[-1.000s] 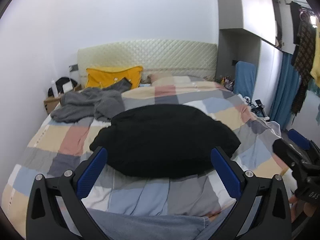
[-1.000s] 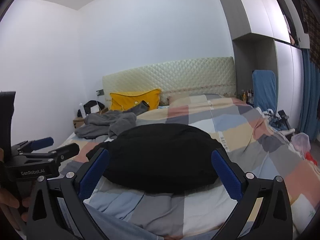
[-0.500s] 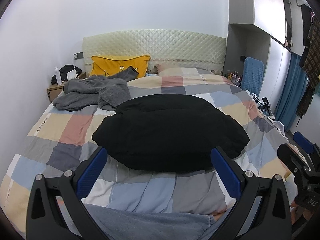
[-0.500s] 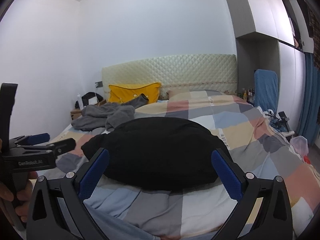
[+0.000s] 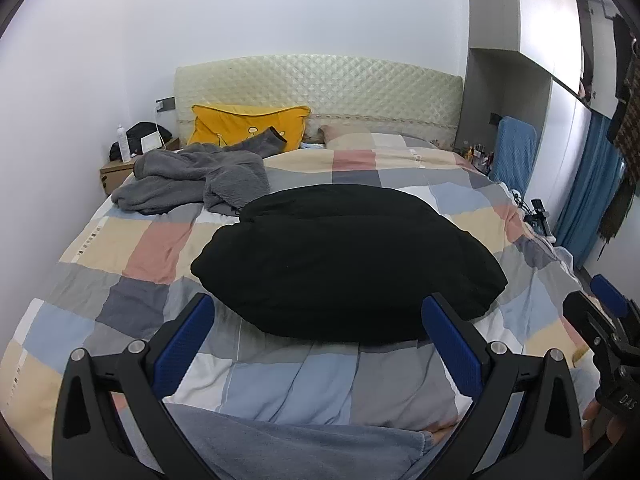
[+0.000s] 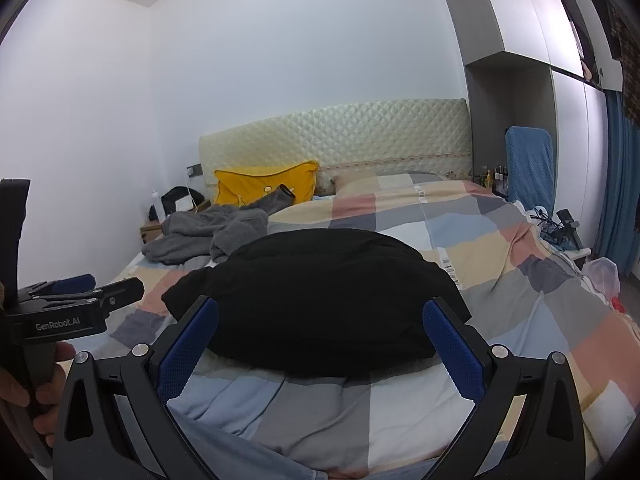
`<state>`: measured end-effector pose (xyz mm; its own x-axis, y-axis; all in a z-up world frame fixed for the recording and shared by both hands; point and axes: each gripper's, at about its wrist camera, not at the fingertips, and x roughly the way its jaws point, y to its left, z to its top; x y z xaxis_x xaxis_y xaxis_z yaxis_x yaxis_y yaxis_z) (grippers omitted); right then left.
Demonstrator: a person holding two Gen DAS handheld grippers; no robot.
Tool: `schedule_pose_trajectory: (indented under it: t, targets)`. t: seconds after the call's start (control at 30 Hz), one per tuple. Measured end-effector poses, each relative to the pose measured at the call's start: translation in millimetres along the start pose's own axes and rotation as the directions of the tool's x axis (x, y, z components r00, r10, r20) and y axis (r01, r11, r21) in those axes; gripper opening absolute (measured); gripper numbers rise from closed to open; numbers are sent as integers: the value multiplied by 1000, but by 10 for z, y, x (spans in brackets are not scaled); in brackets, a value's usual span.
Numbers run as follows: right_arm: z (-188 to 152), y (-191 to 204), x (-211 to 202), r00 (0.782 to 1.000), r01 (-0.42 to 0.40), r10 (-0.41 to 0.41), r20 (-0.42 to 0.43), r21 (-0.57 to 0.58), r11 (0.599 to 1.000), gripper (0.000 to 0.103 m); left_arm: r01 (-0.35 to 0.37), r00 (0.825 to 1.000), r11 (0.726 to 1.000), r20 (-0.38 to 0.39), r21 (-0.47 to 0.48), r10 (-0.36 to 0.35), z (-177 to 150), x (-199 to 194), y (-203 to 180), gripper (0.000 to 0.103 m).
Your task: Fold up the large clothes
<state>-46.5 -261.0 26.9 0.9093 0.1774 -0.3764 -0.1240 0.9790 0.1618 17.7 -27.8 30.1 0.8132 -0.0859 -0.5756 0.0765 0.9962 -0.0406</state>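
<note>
On the checkered bed (image 5: 152, 248), a folded black garment (image 5: 344, 264) lies flat as the left tool (image 5: 316, 336) and right tool (image 6: 320, 336) hover released, grasping nothing.

So here's the setup: my left tongs (image 5: 316, 332) and right tongs (image 6: 320, 338) both hang over the foot of the bed (image 5: 120, 280), wide apart, nothing between them. The folded garment (image 5: 344, 264) lies mid-bed, right in front of both. Behind it and to the left there's a crumpled robe (image 5: 192, 184), reaching back to the pillow (image 5: 248, 128) that leans on the headboard (image 5: 320, 88). Left of the bed's head sits a nightstand (image 5: 116, 172). On the right side, a chair (image 5: 514, 152) stands by the wardrobe (image 5: 560, 120), curtain (image 5: 588, 200) nearer me.
</note>
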Motion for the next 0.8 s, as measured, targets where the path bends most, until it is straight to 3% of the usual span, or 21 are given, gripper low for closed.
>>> schedule_pose_trajectory:
  t: [0.8]
  targets:
    - [17,-2,-14,1000,9,-9,-5,10,1000,103,26,1000,999,-6,19,-26,-13,-33,-55,103]
